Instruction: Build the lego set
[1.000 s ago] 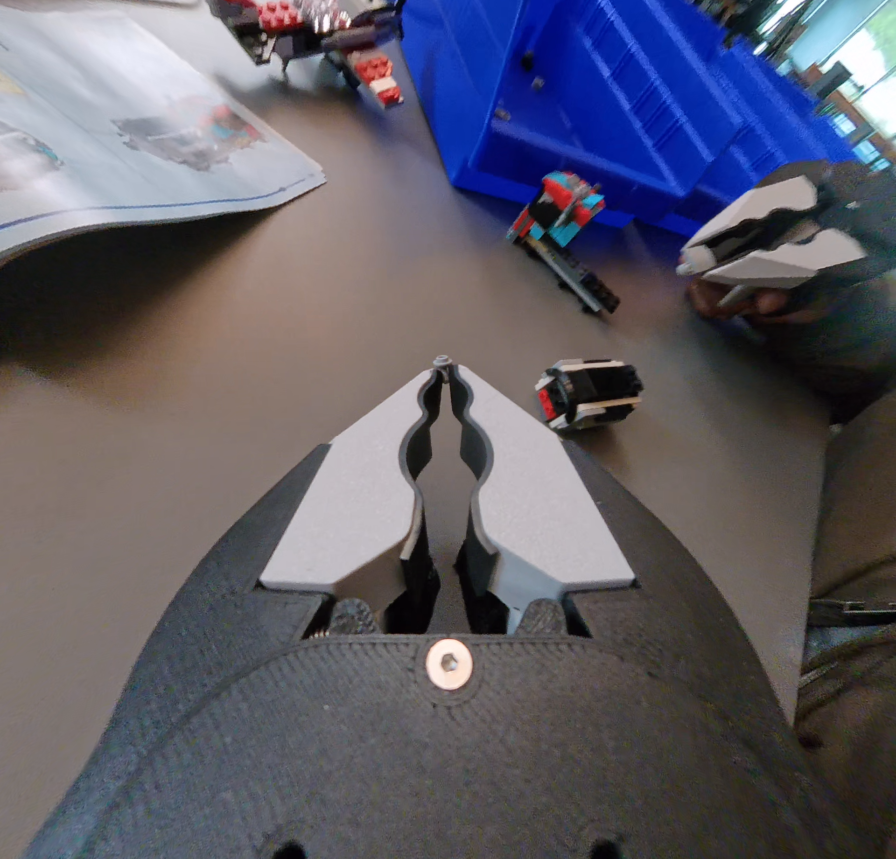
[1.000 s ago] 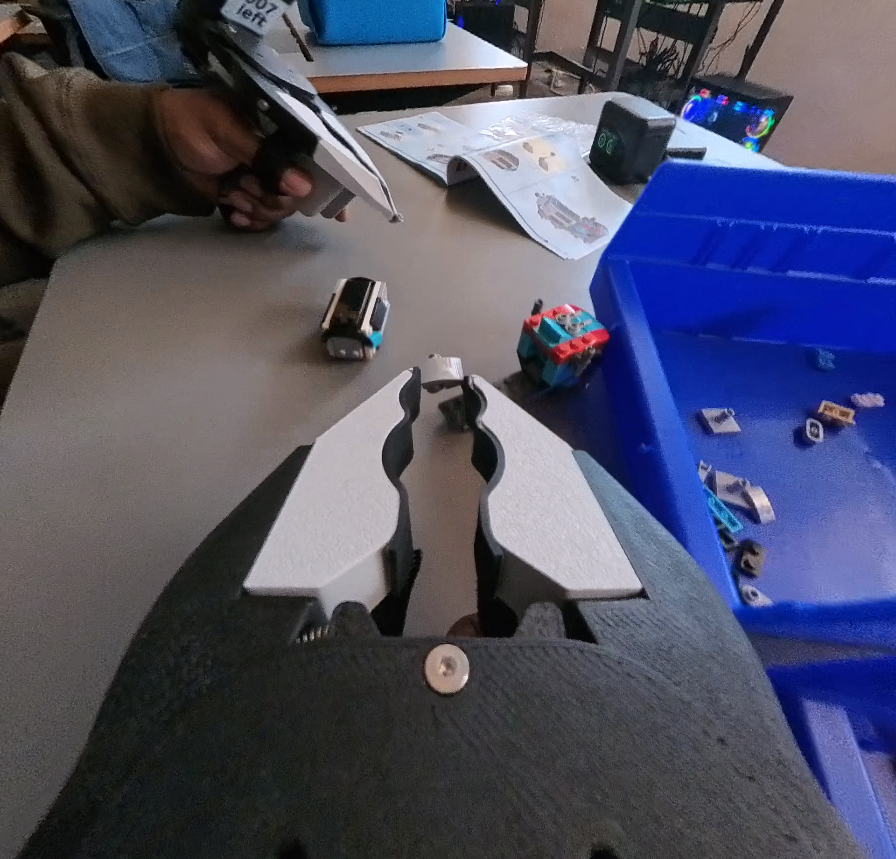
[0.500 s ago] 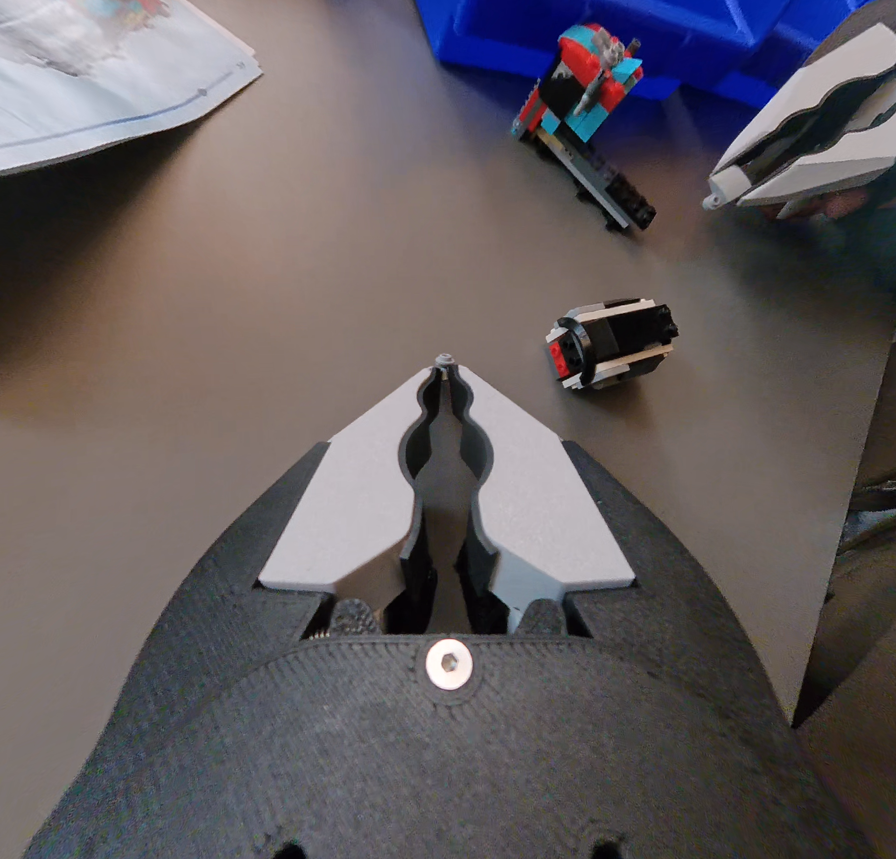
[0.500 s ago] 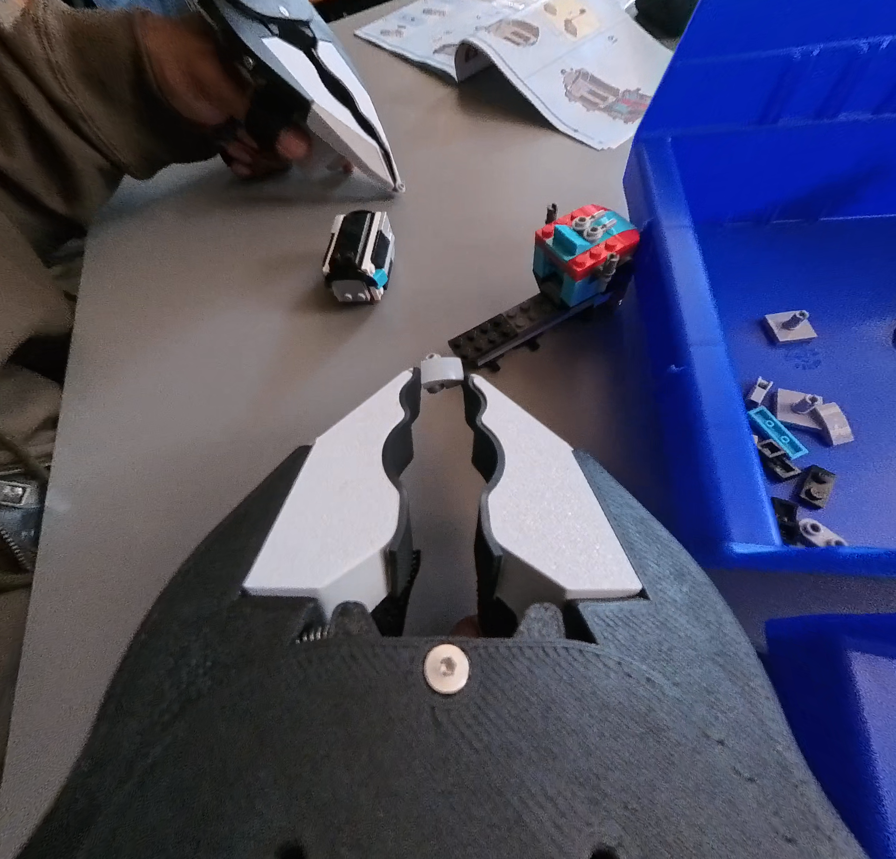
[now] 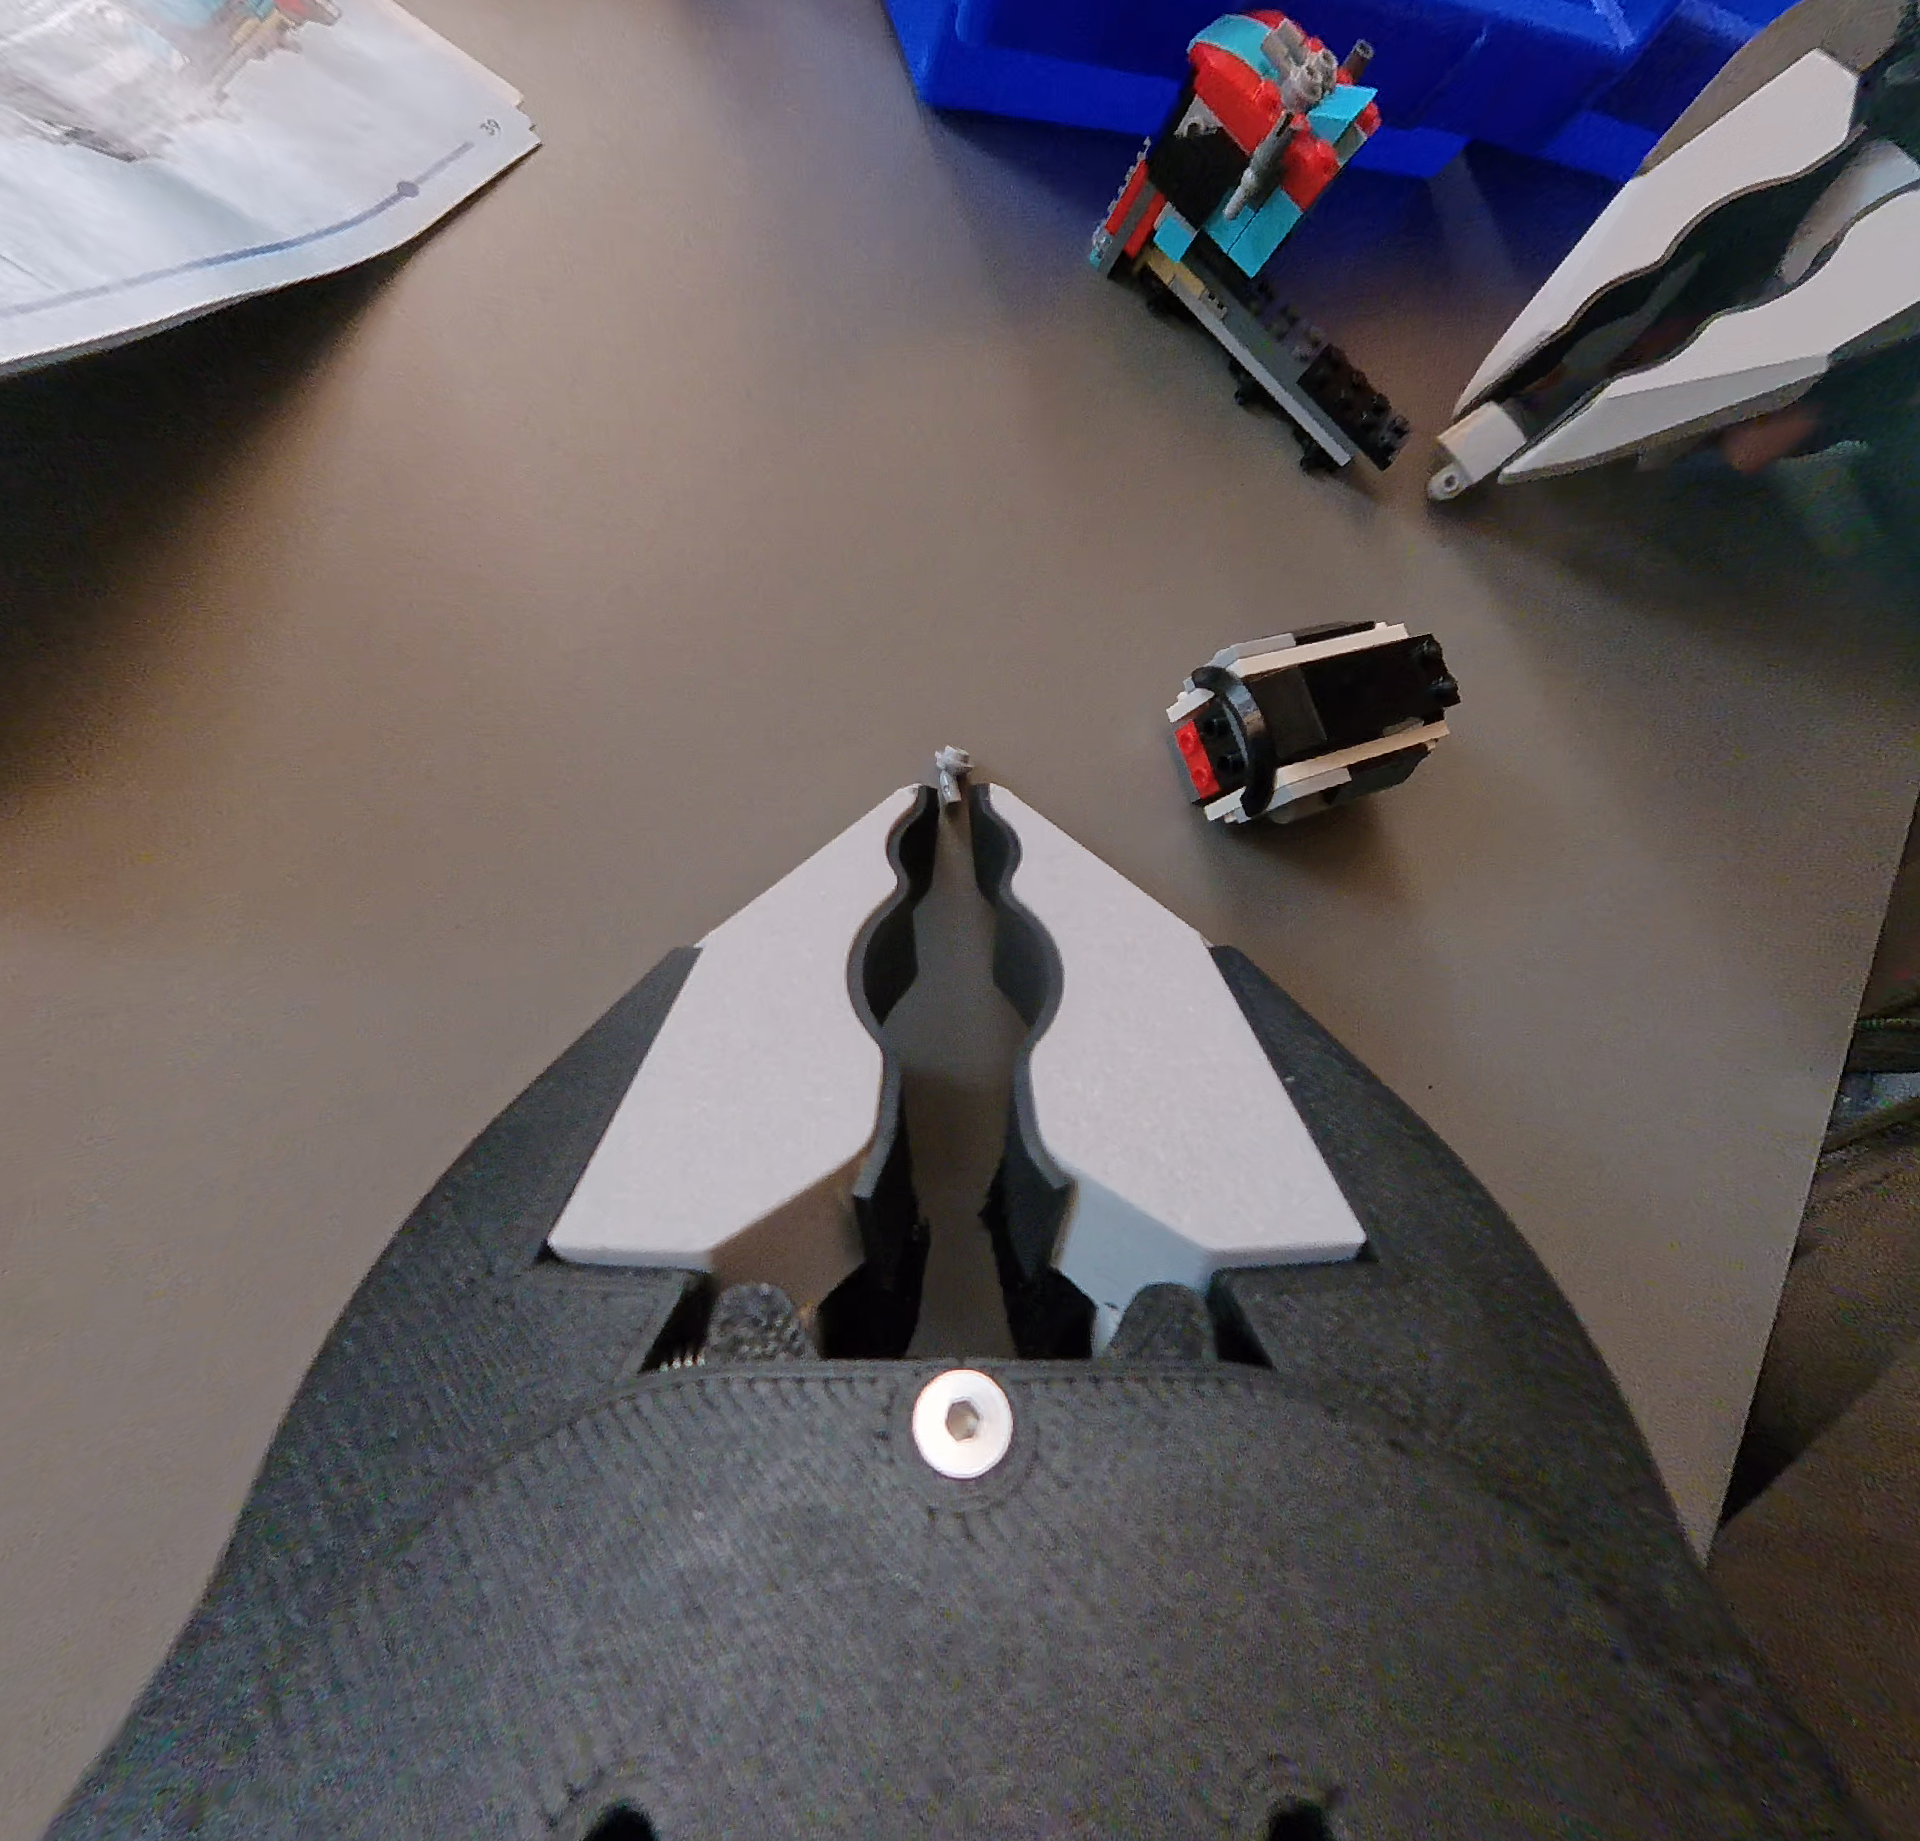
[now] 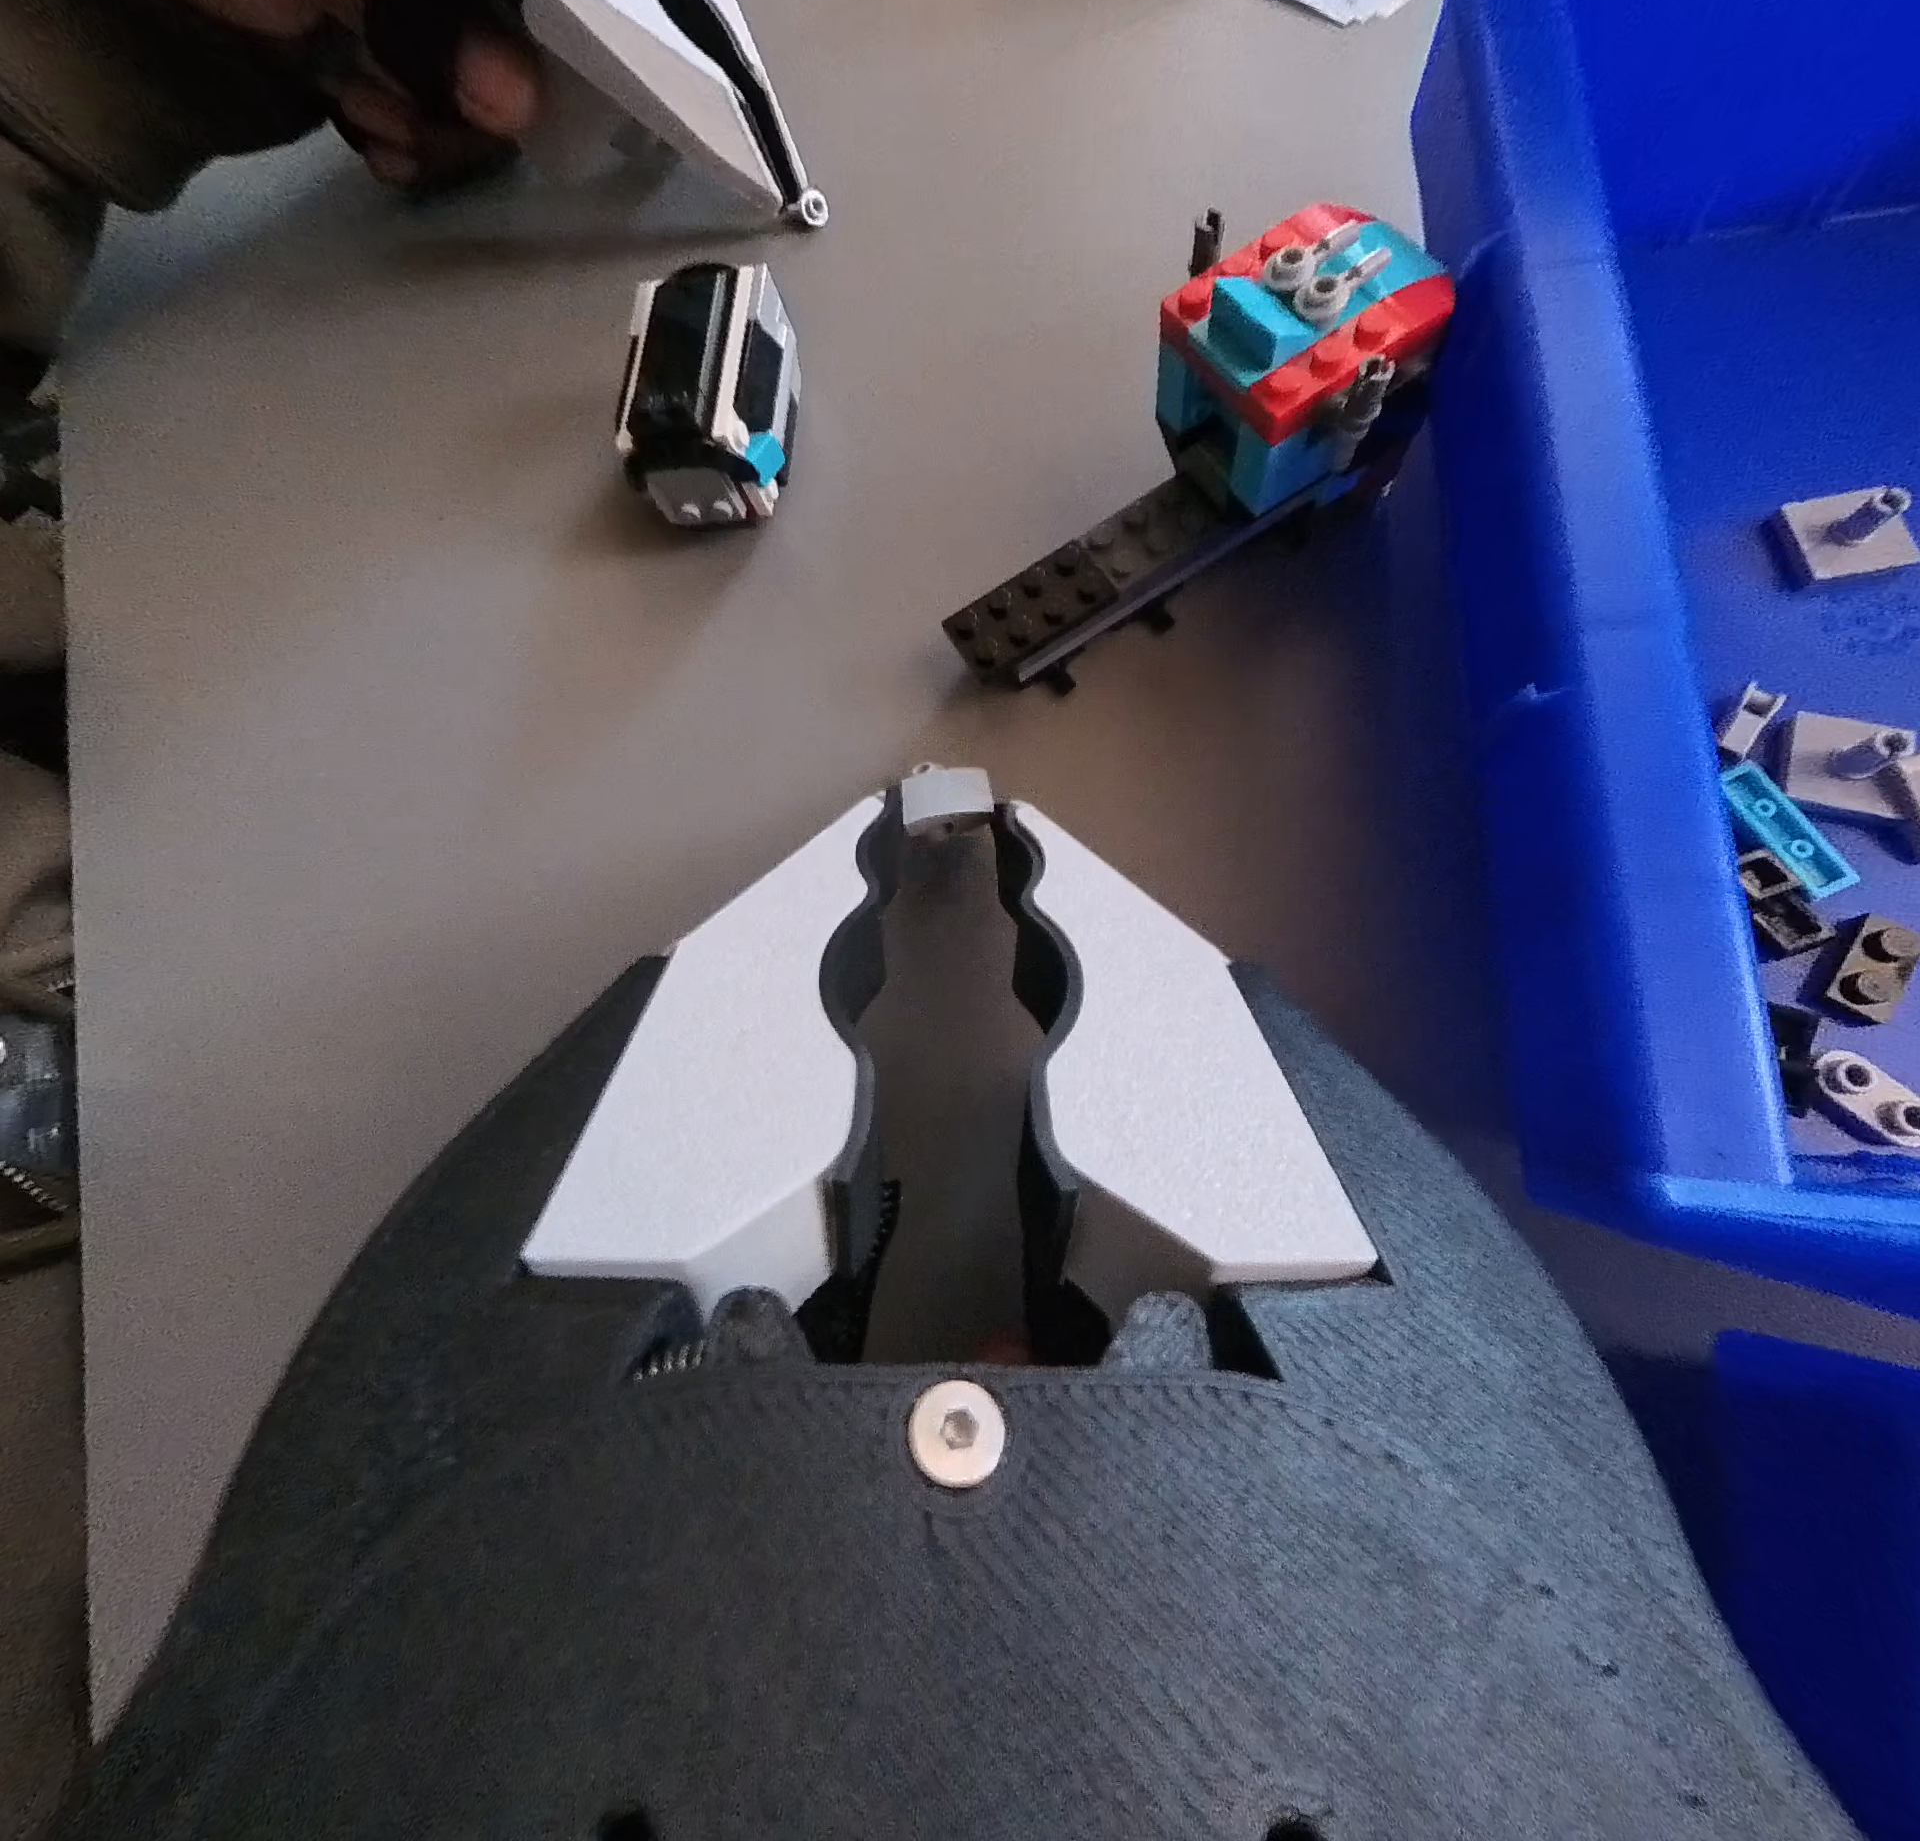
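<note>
Both handheld grippers have dropped closer to the grey table (image 5: pixel 520 648) since a second ago, and the blue bin's upper walls have slid out of the left wrist view. Left gripper (image 5: pixel 951 792) now pinches a tiny grey pin piece (image 5: pixel 950 768) at its very tips, the fingers nearly together with the pin poking out ahead of them; in the right wrist view the same piece shows as a small ring at that gripper's point (image 6: pixel 810 207). Right gripper (image 6: pixel 943 812) grips a small light-grey brick (image 6: pixel 943 799) across its tips, the pads pressing on its two sides. Between the two tools lies a black-and-white brick assembly (image 5: pixel 1314 716) on its side, close to the left gripper's tip. Beyond it, a red-and-teal brick model (image 6: pixel 1299 347) on a long black plate stands just beside the blue bin (image 6: pixel 1621 648), which holds loose grey, black and teal pieces (image 6: pixel 1829 856). An open instruction booklet (image 5: pixel 208 129) rests at the table's far side. A hand (image 6: pixel 436 98) grasps the left tool.
</note>
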